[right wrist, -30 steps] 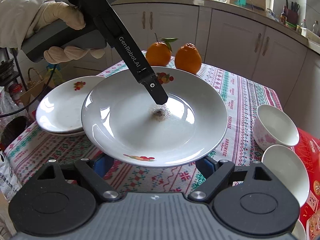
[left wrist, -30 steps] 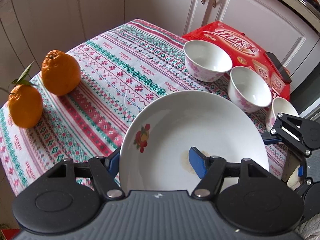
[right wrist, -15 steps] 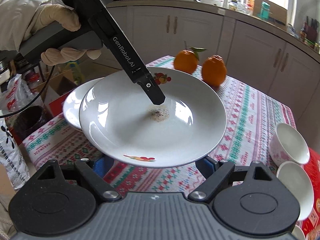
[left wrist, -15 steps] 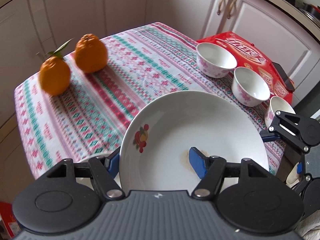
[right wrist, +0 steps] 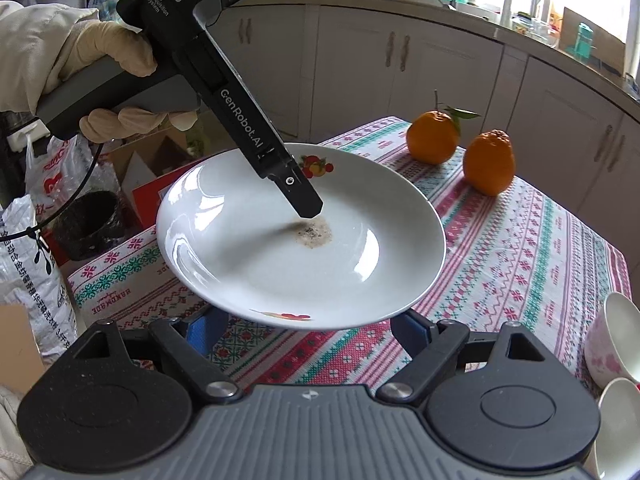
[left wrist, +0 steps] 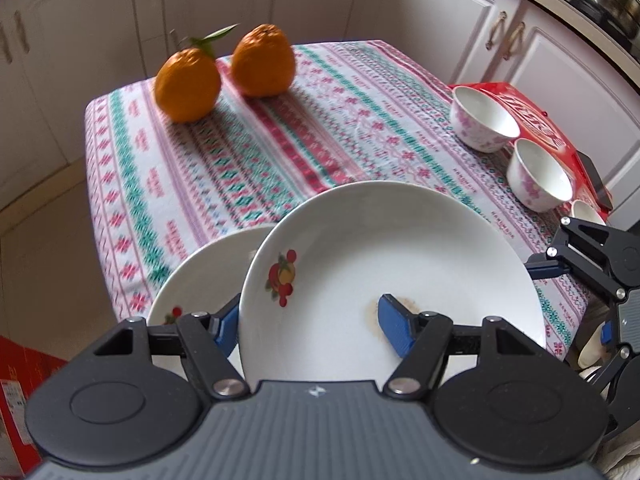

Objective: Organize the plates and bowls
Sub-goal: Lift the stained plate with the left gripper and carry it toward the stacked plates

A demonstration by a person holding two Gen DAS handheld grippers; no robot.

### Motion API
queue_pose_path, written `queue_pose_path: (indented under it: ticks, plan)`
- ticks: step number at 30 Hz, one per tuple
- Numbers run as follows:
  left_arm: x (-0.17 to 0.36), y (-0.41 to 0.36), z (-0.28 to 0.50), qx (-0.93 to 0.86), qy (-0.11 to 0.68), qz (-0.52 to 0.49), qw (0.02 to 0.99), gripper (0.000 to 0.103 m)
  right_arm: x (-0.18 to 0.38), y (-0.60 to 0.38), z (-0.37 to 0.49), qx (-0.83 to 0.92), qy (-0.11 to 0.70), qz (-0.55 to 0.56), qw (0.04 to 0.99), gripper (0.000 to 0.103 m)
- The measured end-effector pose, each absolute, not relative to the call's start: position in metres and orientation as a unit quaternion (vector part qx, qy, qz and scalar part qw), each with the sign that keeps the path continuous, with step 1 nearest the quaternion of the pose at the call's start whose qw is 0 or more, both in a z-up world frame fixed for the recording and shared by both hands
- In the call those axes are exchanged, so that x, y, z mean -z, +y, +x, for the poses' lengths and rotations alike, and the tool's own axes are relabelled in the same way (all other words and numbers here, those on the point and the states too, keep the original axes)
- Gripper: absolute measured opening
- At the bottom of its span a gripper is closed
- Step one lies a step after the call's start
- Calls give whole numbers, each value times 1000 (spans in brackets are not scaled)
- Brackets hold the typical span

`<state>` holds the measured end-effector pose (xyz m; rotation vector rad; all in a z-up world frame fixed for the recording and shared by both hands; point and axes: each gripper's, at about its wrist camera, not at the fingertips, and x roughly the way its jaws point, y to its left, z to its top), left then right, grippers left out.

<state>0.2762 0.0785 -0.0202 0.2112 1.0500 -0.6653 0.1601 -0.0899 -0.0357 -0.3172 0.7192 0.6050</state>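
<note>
1. Cream kitchen cabinets point(left wrist: 440, 32) are standing behind a table with a striped red, green and white patterned cloth point(left wrist: 248, 152), and two orange citrus fruits point(left wrist: 224, 72) are sitting near its far edge.
2. One round white ceramic plate with fruit prints on its rim point(left wrist: 400, 264) is being held in the air above the table, tilting slightly, with its hollow side facing up.
3. The left gripper point(left wrist: 308, 320) is pinching this plate at the rim: one blue finger point(left wrist: 394, 330) is lying inside the dish and the other is going under it.
4. A small brown, speckled stain point(right wrist: 314, 232) is sitting in the middle of the plate; otherwise the plate is holding nothing.
5. A second white plate of the same kind point(left wrist: 200, 280) is lying on the table corner below, and the held plate is hiding much of it.
6. The right gripper point(right wrist: 308, 332) is waiting just under the near rim with its fingers spread wide and touching nothing.
7. Three small white bowls with pink flowers point(left wrist: 484, 124) are standing in a row beside a red printed package point(left wrist: 532, 116); the nearest one is mostly hidden by the right gripper.
8. A gloved left hand point(right wrist: 116, 84) is gripping the handle of the left tool.
</note>
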Motion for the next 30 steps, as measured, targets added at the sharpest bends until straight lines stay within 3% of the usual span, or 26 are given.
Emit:
queue_pose_path:
  ticks: [30]
  plan:
    - [45,117,283,283,506,43,813,69,37,-63,172,-309,336,-186,870,91]
